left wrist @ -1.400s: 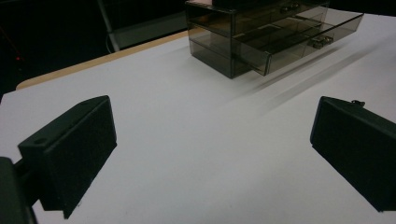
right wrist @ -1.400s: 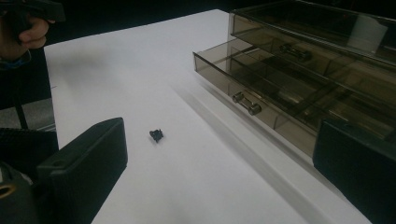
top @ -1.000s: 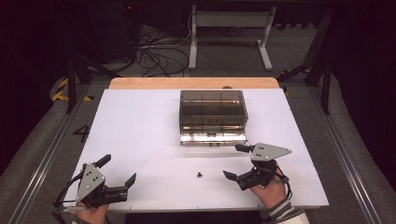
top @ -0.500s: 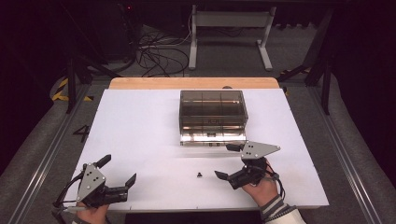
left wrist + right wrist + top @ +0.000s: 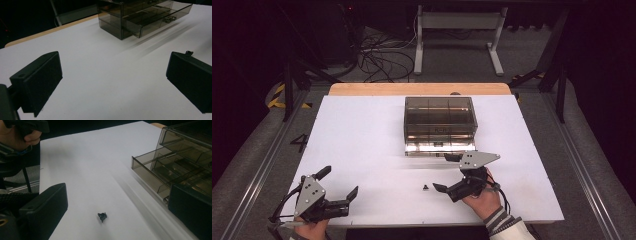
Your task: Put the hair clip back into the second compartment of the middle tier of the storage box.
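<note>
Lying on the white table (image 5: 362, 140), a small black part (image 5: 425, 188) sits alone near the front edge, just left of the right gripper (image 5: 447, 172). That gripper is held low over the table in the person's right hand (image 5: 482, 200), its jaws spread wide apart with nothing between them; in the right gripper view the small black part (image 5: 102, 216) shows between the two black jaws and a little ahead of them, untouched. Behind it stands a smoky clear drawer box (image 5: 439, 120), its bottom drawer (image 5: 439, 146) pulled out toward the person, with the right gripper's far jaw close to the drawer's front. The left gripper (image 5: 339, 182) rests near the table's front left corner, well apart from the part, its jaws also wide open and empty.
</note>
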Action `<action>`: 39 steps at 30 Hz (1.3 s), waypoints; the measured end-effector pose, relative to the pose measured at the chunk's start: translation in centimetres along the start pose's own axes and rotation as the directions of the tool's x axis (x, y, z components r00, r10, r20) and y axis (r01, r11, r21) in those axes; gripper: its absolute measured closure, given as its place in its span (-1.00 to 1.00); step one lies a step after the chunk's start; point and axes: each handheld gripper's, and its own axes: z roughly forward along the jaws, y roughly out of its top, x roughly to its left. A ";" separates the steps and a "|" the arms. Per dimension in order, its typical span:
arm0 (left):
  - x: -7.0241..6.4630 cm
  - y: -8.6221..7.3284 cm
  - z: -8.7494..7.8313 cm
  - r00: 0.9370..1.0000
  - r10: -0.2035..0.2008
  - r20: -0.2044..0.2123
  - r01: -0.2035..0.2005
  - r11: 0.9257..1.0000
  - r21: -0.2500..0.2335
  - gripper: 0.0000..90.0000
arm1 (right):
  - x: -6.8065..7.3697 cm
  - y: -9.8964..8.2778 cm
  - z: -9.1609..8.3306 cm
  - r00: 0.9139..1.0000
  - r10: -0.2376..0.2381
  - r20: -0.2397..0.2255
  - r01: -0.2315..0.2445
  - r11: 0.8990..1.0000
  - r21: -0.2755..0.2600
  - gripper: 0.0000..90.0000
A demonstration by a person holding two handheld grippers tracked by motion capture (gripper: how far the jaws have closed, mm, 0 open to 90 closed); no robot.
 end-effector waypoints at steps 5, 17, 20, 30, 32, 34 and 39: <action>0.0 0.0 0.0 1.000 0.002 0.001 -0.002 1.000 0.002 -0.97 | 0.1 0.2 0.8 1.000 0.001 -0.015 -0.001 1.000 0.001 -0.92; -0.1 0.0 0.0 1.000 0.008 0.002 -0.008 1.000 0.005 -0.97 | 0.0 0.3 2.0 0.999 0.029 -0.020 -0.028 0.998 0.064 -0.72; -0.1 0.0 0.0 1.000 0.008 0.004 -0.008 1.000 0.005 -0.97 | 0.0 0.3 2.1 0.999 0.026 -0.023 -0.024 0.997 0.067 -0.69; -0.2 0.0 0.0 1.000 0.012 0.006 -0.012 1.000 0.005 -0.97 | 0.4 0.3 2.5 0.997 0.032 -0.073 -0.024 0.994 0.104 -0.36; -0.2 0.0 0.0 1.000 0.012 0.007 -0.012 1.000 0.005 -0.97 | 0.5 0.3 2.6 0.997 0.027 -0.072 -0.018 0.993 0.114 -0.33; -0.2 0.0 0.0 1.000 0.012 0.007 -0.012 1.000 0.006 -0.97 | 0.7 0.3 3.0 0.998 0.014 -0.064 -0.004 0.989 0.148 -0.25; -0.1 0.0 0.1 1.000 0.018 0.007 -0.018 1.000 0.007 -0.97 | 0.7 0.1 3.6 0.998 0.025 -0.060 -0.012 0.979 0.204 -0.17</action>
